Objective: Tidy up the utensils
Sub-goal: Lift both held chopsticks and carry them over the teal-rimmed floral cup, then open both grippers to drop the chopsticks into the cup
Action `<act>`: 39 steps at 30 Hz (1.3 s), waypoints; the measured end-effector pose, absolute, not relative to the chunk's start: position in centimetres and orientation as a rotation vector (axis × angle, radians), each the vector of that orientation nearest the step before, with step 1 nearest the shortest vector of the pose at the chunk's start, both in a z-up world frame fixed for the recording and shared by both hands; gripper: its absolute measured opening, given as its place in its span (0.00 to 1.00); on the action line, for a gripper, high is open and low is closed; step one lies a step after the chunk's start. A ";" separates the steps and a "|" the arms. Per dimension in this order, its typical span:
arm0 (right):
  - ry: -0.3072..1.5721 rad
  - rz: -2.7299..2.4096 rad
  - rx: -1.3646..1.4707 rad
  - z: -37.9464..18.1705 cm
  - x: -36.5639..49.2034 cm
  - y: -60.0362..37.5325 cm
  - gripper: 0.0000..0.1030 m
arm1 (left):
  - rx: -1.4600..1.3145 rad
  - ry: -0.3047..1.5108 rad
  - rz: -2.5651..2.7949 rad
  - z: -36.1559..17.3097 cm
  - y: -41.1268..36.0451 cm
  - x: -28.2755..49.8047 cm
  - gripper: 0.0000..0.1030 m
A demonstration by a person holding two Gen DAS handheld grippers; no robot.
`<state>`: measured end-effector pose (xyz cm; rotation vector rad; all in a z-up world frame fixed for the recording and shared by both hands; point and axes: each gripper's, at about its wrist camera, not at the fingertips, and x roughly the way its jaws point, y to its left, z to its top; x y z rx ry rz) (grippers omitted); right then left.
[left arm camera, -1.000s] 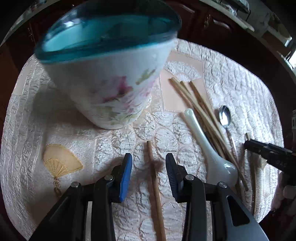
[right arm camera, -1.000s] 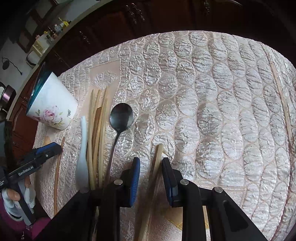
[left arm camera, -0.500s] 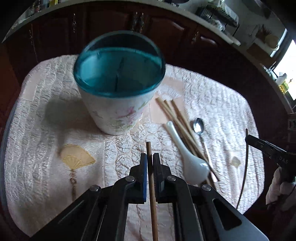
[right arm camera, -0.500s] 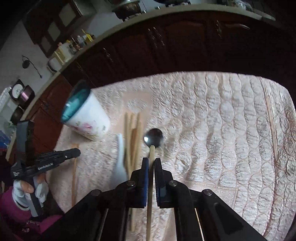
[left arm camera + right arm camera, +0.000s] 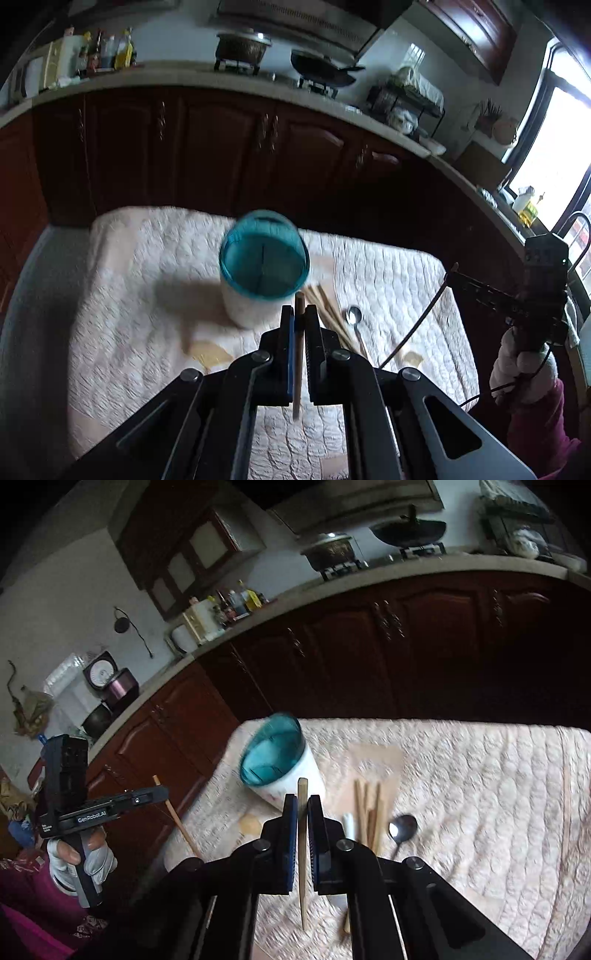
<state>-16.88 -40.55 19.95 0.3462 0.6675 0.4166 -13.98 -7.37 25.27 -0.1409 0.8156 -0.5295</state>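
Worktop (image 5: 388, 266) near edge cut off by the rigs. Holder cup (image 5: 263, 266) blurred, upright mid-cloth. Left gripper (image 5: 298, 321) jaws clamped on a chopstick (image 5: 297, 354); right gripper (image 5: 303, 808) jaws clamped on a pale chopstick (image 5: 303, 849). Loose chopsticks (image 5: 369, 812), spoon (image 5: 402, 827) partly hidden.

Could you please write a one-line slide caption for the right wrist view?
Right tool grips a chopstick above the tablecloth, near the teal-lined cup.

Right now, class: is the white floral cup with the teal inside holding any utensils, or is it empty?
Empty. The white floral cup shows only its bare teal inside, and the wooden chopsticks and metal spoon lie beside it on the cloth.
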 end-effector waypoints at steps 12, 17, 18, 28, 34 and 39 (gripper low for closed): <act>0.500 0.461 0.273 29.5 -9.8 -36.3 0.07 | -0.107 0.604 -0.437 33.8 -6.8 -7.3 0.05; 0.487 0.434 0.256 30.9 -6.2 -34.4 0.07 | -0.065 0.591 -0.376 33.2 -8.1 -3.6 0.05; 0.492 0.429 0.255 30.6 -5.0 -34.3 0.07 | -0.063 0.600 -0.375 32.7 -8.3 -3.0 0.05; 0.664 0.421 0.251 23.7 1.2 -32.5 0.07 | -0.040 0.738 -0.344 25.3 -10.5 -0.1 0.05; 0.723 0.424 0.244 20.1 2.1 -32.1 0.11 | -0.036 0.758 -0.308 23.4 -10.9 0.3 0.05; 0.748 0.412 0.259 19.6 1.9 -32.4 0.26 | -0.050 0.770 -0.303 23.4 -10.8 0.6 0.23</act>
